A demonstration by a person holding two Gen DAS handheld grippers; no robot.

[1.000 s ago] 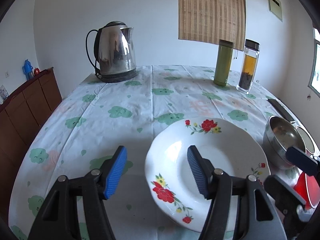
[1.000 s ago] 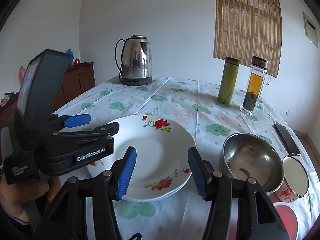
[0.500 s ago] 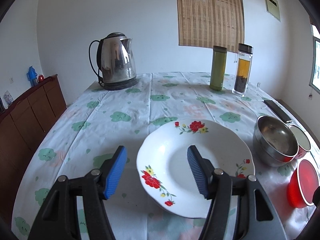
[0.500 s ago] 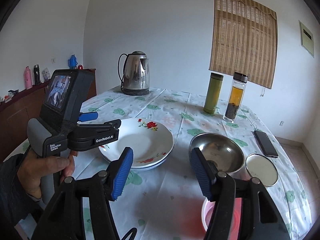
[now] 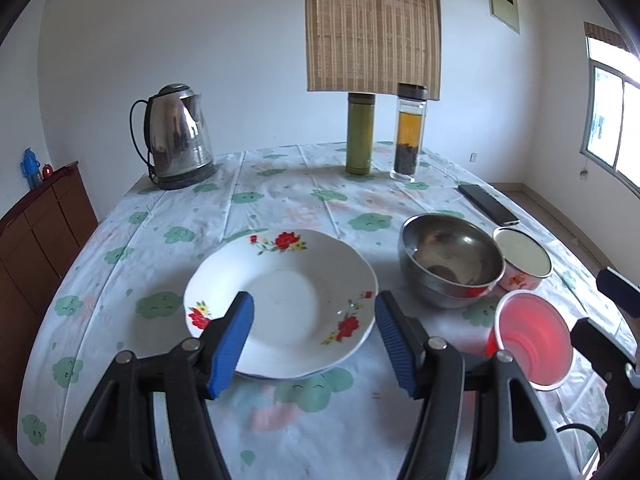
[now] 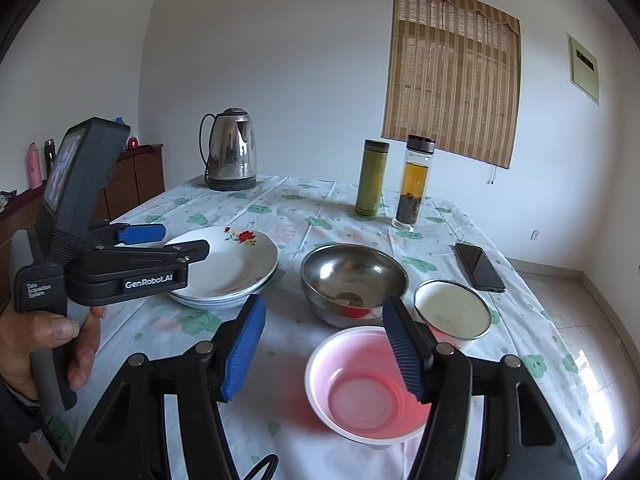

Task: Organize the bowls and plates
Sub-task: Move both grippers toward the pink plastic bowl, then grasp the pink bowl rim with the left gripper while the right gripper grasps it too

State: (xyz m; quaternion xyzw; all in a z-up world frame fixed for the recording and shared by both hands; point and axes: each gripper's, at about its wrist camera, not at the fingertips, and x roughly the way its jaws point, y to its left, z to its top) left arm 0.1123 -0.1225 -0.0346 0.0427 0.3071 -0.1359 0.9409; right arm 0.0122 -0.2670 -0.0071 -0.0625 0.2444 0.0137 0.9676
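From the left wrist, the left tool [image 5: 314, 322] hangs released over the flowered plate [image 5: 280, 300], which lies on the surface [image 5: 280, 200] left of the steel bowl [image 5: 450, 258] and the pink bowl [image 5: 530, 344].

From the right wrist, the right tool [image 6: 324, 348] has just been opening, with nothing gripped, its right finger over the pink bowl [image 6: 360, 384]. A hand [image 6: 36, 344] carries the left tool [image 6: 160, 240] above the plate [image 6: 236, 264].

In the left wrist view the right gripper [image 5: 612, 320] is cut off by the right edge of the frame; the red plastic bowl [image 5: 530, 346] hides part of it; the steel bowl [image 5: 452, 258] covers the near side of the enamel cup [image 5: 522, 264]; in the right wrist view the left gripper [image 6: 160, 240] hides the left rim of the floral plate [image 6: 240, 264]; its screen at upper left is too small to read.
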